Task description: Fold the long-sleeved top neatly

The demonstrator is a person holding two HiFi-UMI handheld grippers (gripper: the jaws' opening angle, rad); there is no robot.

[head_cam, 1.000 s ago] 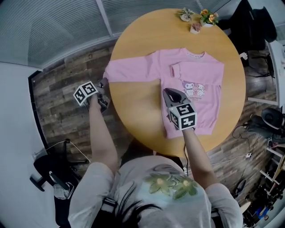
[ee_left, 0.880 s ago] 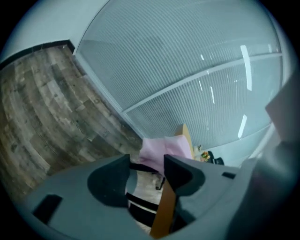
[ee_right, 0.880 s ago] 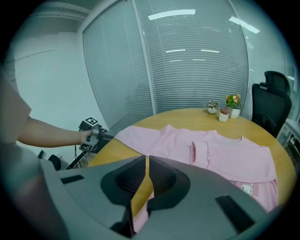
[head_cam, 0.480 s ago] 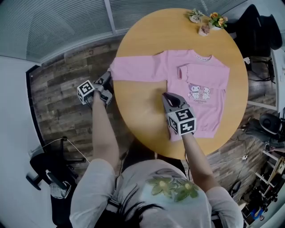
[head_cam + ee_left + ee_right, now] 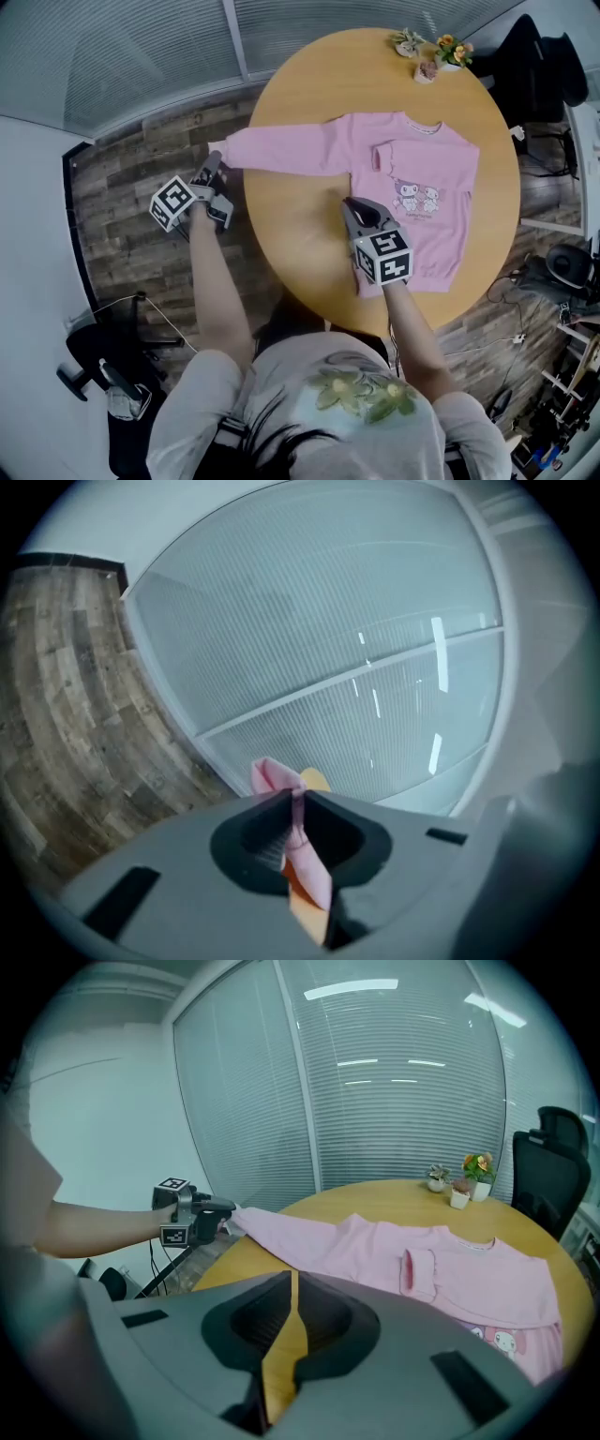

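A pink long-sleeved top [image 5: 422,178] with a cartoon print lies flat on the round wooden table [image 5: 300,234]. One sleeve is folded across its chest [image 5: 383,156]; the other sleeve [image 5: 291,148] stretches left past the table's edge. My left gripper [image 5: 214,161] has just been closing and is shut on that sleeve's cuff, a pink fold pinched between its jaws [image 5: 298,803]. In the right gripper view the left gripper [image 5: 208,1215] holds the cuff off the table. My right gripper [image 5: 354,204] is shut on nothing [image 5: 293,1283] over bare table beside the top's hem.
Small potted plants [image 5: 427,52] stand at the table's far edge. A black office chair [image 5: 539,56] is behind the table on the right, another chair [image 5: 98,366] on the wooden floor at the lower left. Glass walls with blinds [image 5: 141,56] run behind.
The left gripper's jaws closed on the cuff at the table's left edge and rose with it, drawing the sleeve out to the left. The right gripper stayed nearly in place.
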